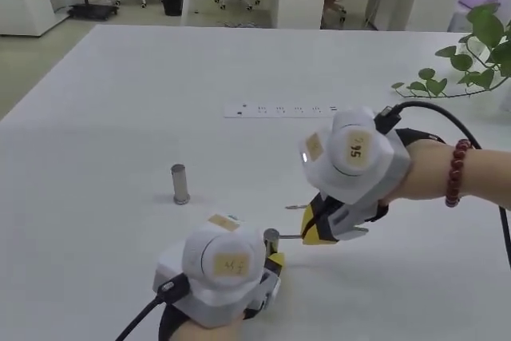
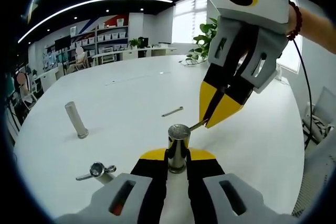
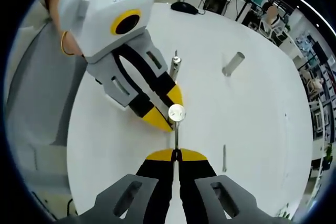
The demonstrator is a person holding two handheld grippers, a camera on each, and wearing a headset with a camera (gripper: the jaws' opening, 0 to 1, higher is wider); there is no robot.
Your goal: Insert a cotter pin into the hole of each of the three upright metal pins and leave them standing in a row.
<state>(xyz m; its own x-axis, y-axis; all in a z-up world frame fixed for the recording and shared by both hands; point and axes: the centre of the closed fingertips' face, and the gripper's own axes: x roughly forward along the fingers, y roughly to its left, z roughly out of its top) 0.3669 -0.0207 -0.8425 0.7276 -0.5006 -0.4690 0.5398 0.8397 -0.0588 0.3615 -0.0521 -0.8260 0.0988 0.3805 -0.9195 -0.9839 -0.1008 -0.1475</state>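
Alignment governs this step: we find the left claw (image 2: 178, 157) clamped on the upright metal pin (image 2: 178, 139) standing on the desk (image 2: 131, 93), the right claw (image 3: 176, 154) pinching the cotter pin (image 3: 176, 137) with its tip at the pin's side, and we advise a level, straight push.

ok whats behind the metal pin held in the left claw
Behind it the right claw holds a cotter pin to the metal pin; a loose cotter pin lies on the table beyond. Its hole can't be seen.
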